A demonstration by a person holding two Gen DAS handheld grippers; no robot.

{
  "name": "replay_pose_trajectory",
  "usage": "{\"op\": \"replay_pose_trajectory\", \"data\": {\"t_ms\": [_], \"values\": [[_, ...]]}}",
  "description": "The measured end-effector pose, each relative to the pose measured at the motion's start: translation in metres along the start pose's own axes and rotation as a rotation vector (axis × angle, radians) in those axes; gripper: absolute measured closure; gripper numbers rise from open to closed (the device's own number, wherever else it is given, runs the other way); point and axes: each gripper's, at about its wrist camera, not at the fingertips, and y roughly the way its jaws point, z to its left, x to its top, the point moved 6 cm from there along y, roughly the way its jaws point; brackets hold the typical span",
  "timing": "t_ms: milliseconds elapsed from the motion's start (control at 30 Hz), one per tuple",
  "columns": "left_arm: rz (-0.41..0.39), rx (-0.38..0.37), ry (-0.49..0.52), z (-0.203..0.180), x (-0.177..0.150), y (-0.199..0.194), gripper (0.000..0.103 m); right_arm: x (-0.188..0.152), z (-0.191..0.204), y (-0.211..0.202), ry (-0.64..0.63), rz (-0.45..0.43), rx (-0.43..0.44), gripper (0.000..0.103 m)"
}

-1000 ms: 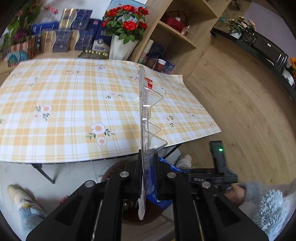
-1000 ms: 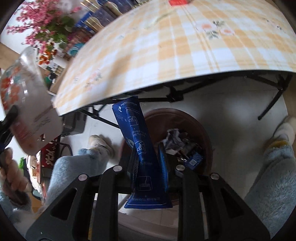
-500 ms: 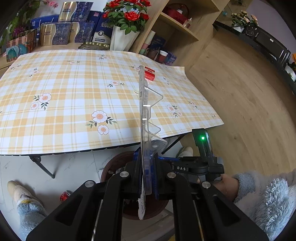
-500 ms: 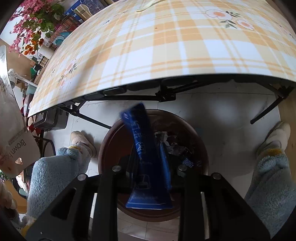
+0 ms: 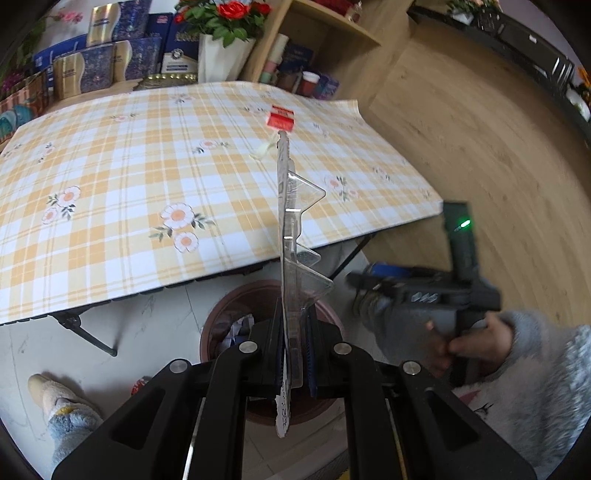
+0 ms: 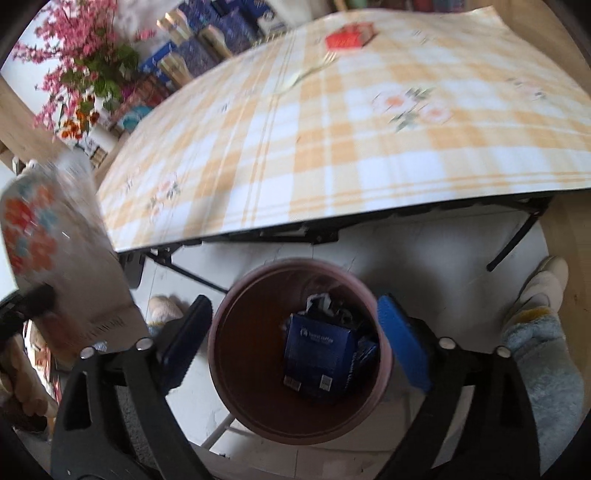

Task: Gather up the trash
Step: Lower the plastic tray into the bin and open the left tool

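My left gripper point(image 5: 293, 339) is shut on a clear plastic blister package point(image 5: 295, 236), seen edge-on and held upright above the brown bin point(image 5: 229, 310). In the right wrist view that package point(image 6: 55, 236) shows at the far left. My right gripper point(image 6: 293, 306) hangs over the bin point(image 6: 221, 321) with its jaws opening wide and nothing between them. A blue packet point(image 6: 317, 354) lies inside the bin on other scraps. On the checked table point(image 5: 110, 221) lie a red packet point(image 5: 280, 118) and a pale strip point(image 5: 264, 149).
The bin stands on the pale floor under the table's front edge, between the black folding legs point(image 6: 513, 243). A person's slippered feet point(image 6: 543, 288) flank it. Boxes and a vase of red flowers point(image 5: 225, 40) line the table's far side. Wooden shelves point(image 5: 332, 33) stand at the back right.
My right gripper's jaws have swung wide apart and the blue packet has dropped into the bin. My left gripper has sunk with the blister package, closer to the bin.
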Motion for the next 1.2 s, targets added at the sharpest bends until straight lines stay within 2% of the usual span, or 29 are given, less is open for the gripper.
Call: {"op": "replay_pose_trajectory", "data": {"t_ms": [100, 233, 433, 567, 733, 967, 1000, 1033, 1067, 1133, 1200], "values": [[0.034, 0.010, 0.037, -0.005, -0.008, 0.014, 0.093, -0.002, -0.007, -0.014, 0.000, -0.062, -0.027, 0.007], [0.023, -0.009, 0.129, -0.016, -0.018, 0.030, 0.093, -0.005, -0.026, -0.025, 0.034, -0.148, -0.084, 0.006], [0.043, 0.057, 0.317, -0.029, -0.040, 0.064, 0.093, -0.002, -0.041, -0.029, 0.080, -0.186, -0.117, 0.006], [0.080, 0.052, 0.370, -0.034, -0.057, 0.087, 0.093, -0.004, -0.051, -0.025, 0.125, -0.177, -0.126, 0.006], [0.104, 0.040, 0.343, -0.028, -0.064, 0.106, 0.093, -0.007, -0.059, -0.022, 0.160, -0.162, -0.148, 0.006], [0.086, 0.021, 0.188, -0.004, -0.054, 0.127, 0.092, -0.009, -0.054, -0.014, 0.137, -0.136, -0.181, 0.006], [0.082, 0.015, 0.176, -0.002, -0.052, 0.129, 0.079, -0.009, -0.053, -0.014, 0.131, -0.135, -0.184, 0.006], [0.076, 0.020, 0.172, 0.000, -0.051, 0.129, 0.044, -0.009, -0.052, -0.014, 0.125, -0.134, -0.186, 0.006], [0.052, 0.022, 0.169, 0.001, -0.049, 0.127, 0.031, -0.010, -0.052, -0.014, 0.121, -0.133, -0.188, 0.006], [0.013, 0.031, 0.170, 0.001, -0.048, 0.120, 0.025, -0.010, -0.052, -0.012, 0.118, -0.127, -0.193, 0.006], [-0.003, 0.077, 0.168, 0.005, -0.046, 0.117, 0.022, -0.010, -0.052, -0.011, 0.121, -0.121, -0.197, 0.006]]}}
